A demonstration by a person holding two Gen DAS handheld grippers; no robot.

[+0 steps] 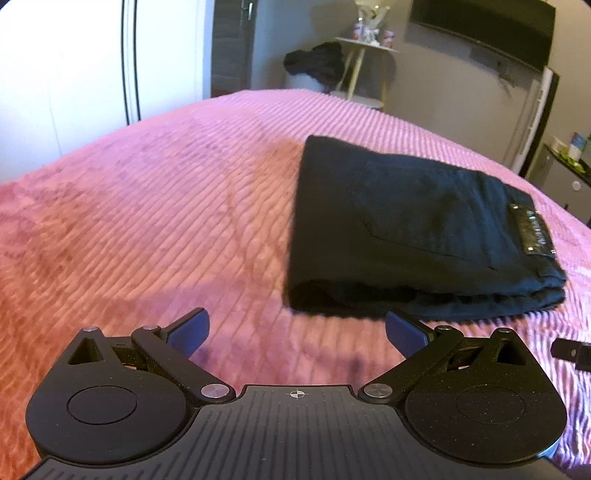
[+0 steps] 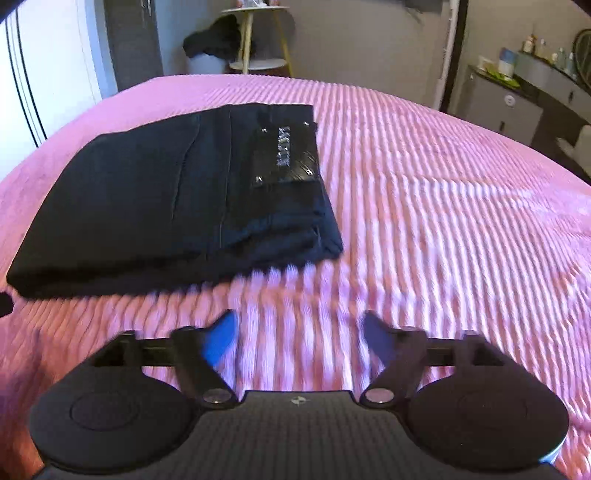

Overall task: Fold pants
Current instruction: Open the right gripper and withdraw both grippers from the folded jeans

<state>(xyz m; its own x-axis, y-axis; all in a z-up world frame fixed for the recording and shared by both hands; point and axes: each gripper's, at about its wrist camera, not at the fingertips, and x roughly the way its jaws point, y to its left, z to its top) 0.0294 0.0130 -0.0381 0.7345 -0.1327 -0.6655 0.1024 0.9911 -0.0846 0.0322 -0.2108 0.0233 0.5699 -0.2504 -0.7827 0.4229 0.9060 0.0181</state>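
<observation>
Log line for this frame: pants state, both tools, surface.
pants: folded, flat on pink bedspread | left tool: open, empty, clear of pants | right tool: open, empty

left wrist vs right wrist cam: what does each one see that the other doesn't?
Left wrist only: the open left gripper, a dark wall-mounted screen and a black gripper part at the right edge.

Right wrist only: the open right gripper, and a grey cabinet with bottles on top.

Both: the folded black pants with their waistband patch, lying on the pink ribbed blanket, plus the small round side table with dark clothes beside it.
</observation>
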